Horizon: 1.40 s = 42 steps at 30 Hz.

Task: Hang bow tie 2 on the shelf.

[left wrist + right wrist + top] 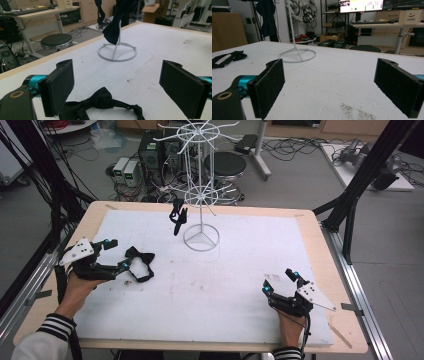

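Note:
A black bow tie (139, 262) with its strap lies on the white mat at the left. My left gripper (118, 254) stands open right beside it; in the left gripper view the bow tie (100, 102) lies low between the two jaws of the left gripper (122, 87), nearer one jaw, ungripped. A second dark bow tie (177, 216) hangs from a lower arm of the white wire rack (201, 195), also seen as hanging bow tie (113, 30). My right gripper (278, 281) rests open at the front right, right gripper (334, 87) holding nothing.
The rack's ring base (201, 239) stands at the mat's back centre. The white mat (225, 285) covers a wooden table (320, 240). Black frame posts (350, 215) rise beside the table's right and left edges. A stool (225, 165) and cables sit on the floor behind.

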Each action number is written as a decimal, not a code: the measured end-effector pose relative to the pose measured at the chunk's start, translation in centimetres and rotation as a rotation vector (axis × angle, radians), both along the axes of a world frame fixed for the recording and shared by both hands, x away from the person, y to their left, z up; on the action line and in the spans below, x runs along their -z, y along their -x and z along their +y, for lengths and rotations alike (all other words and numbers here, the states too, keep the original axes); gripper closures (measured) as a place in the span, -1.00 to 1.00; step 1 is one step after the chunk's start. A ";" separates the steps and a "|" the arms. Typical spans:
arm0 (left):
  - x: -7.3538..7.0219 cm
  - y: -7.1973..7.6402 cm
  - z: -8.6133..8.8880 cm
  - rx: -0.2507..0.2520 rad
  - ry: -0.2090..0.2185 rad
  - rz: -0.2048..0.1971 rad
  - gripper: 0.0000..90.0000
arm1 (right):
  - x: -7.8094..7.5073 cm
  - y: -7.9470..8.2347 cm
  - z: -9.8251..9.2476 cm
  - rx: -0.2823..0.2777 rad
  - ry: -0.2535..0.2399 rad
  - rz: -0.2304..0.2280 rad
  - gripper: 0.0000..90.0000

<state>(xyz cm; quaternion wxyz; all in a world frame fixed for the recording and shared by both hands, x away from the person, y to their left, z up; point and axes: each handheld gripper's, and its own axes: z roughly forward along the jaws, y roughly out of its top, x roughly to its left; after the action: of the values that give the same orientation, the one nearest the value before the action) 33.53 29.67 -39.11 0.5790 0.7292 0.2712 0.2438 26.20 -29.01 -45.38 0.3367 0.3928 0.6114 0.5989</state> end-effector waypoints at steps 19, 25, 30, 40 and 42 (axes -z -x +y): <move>-1.7 -3.6 -0.1 0.082 -0.154 0.068 -0.71 | 0.0 0.0 0.0 -0.001 0.001 -0.003 -0.80; -1.9 -4.7 -0.1 0.092 -0.180 0.078 -0.71 | 0.0 0.0 0.0 0.000 -0.005 0.001 -0.80; -2.0 -5.6 -0.3 0.109 -0.208 0.090 -0.70 | 0.0 0.0 0.1 -0.008 0.000 0.006 -0.80; -0.8 -6.8 -0.1 0.131 -0.219 0.127 -0.70 | 0.0 0.0 0.0 -0.004 -0.004 -0.003 -0.80; -0.5 -7.0 -0.1 0.131 -0.224 0.138 -0.70 | 0.0 0.0 0.0 -0.005 -0.008 0.001 -0.80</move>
<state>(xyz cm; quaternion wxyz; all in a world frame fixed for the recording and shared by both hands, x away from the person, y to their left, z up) 40.56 29.56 -38.57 0.4888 0.8204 0.2331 0.1836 26.16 -29.03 -45.38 0.3334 0.3928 0.6100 0.6020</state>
